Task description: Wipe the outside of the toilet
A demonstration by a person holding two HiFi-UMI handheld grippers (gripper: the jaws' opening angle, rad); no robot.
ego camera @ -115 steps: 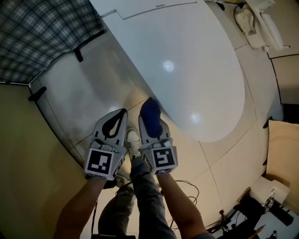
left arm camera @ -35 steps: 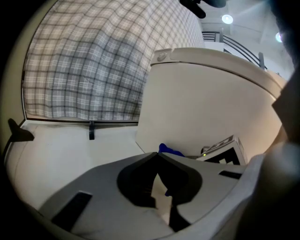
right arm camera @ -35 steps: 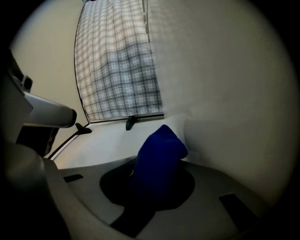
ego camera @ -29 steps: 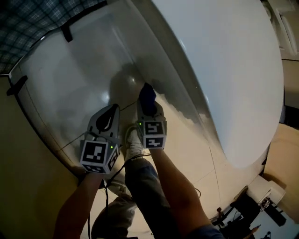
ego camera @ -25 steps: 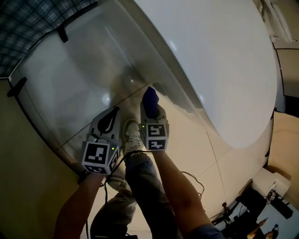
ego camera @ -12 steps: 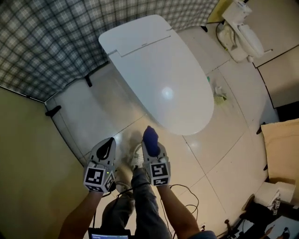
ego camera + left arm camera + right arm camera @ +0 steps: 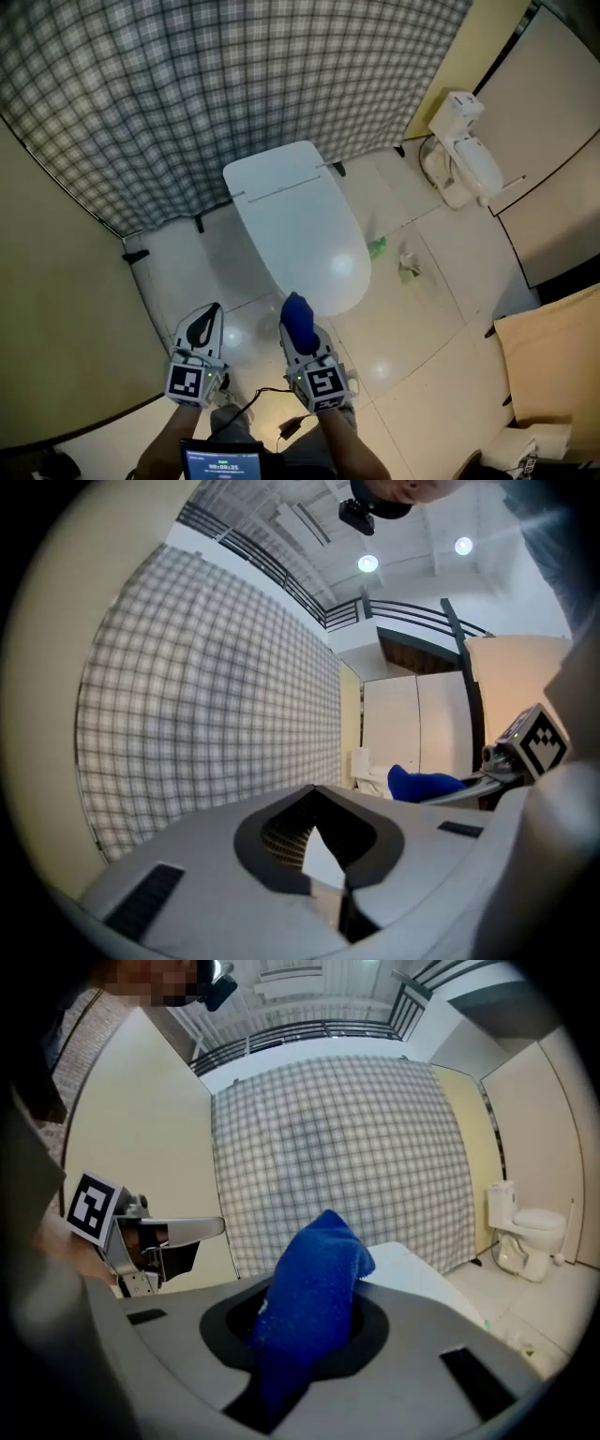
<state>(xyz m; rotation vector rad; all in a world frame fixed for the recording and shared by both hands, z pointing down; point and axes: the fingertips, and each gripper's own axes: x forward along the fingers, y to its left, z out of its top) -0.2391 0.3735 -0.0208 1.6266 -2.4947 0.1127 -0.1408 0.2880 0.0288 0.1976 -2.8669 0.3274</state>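
Blue terry cloth (image 7: pixel 296 314), one piece, fuzzy and bunched to a blunt peak, is pinched in my right claw (image 7: pixel 298 328); the right gripper view shows the jaws closed on it, its folds standing up out of them (image 7: pixel 314 1279). My left claw (image 7: pixel 208 317) is closed on nothing, with its grey tips meeting in the left gripper view (image 7: pixel 323 855).

Two claws, each with one black-and-white marker cube, left (image 7: pixel 187 382) and right (image 7: pixel 323 384).

Two toilets. The near one is a smooth, glossy white toilet with a long oval lid (image 7: pixel 295 225), lid down, backing onto the wall. From the head view the cloth's tip lies just beside its front rim; I cannot tell if they touch. The second is a smaller cream toilet (image 7: pixel 459 159), well apart at the upper right.

One grey-and-white plaid wall covering (image 7: pixel 234 84) sits behind the near toilet. The pale, shiny tiled floor (image 7: pixel 422 328) reflects lights.

Two small scraps lie on the floor beside the near toilet: a green one (image 7: pixel 376 247) and a pale crumpled one (image 7: pixel 409 265).

One lit screen (image 7: pixel 222 461) shows at the bottom edge.
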